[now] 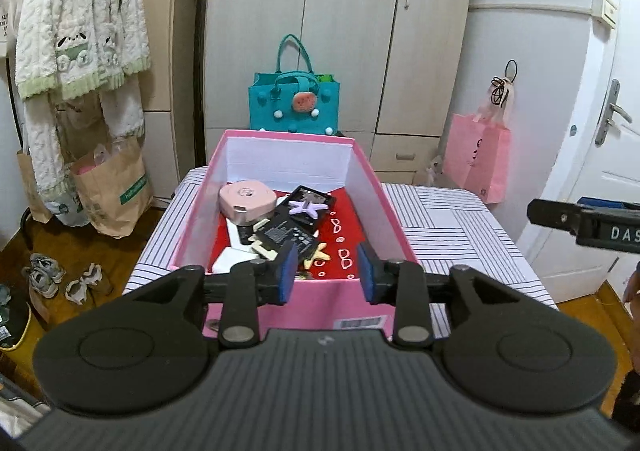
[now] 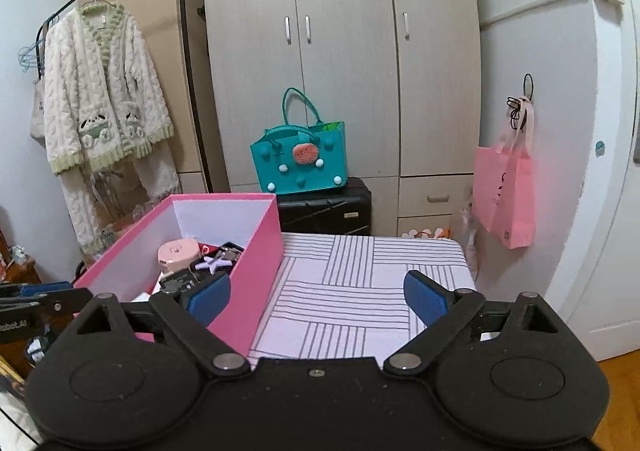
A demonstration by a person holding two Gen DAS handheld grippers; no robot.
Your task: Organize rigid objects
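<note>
A pink box (image 1: 390,219) with a red floor stands on the striped table (image 1: 452,227). Inside lie a pink rounded case (image 1: 246,200), a lilac star (image 1: 306,208), black flat packs (image 1: 286,233), white pieces and a yellow star (image 1: 318,256). My left gripper (image 1: 327,271) hovers over the box's near wall, its blue pads apart with nothing between them. In the right wrist view the same box (image 2: 256,251) sits at the left. My right gripper (image 2: 318,297) stands wide open above the striped cloth (image 2: 360,291), empty, just right of the box.
A teal handbag (image 2: 300,159) rests on a black suitcase (image 2: 326,211) before the wardrobe (image 2: 340,51). A pink bag (image 2: 506,195) hangs on the right wall. A fluffy robe (image 2: 104,91) hangs on a rack at the left; paper bags (image 1: 114,191) and shoes (image 1: 44,275) are on the floor.
</note>
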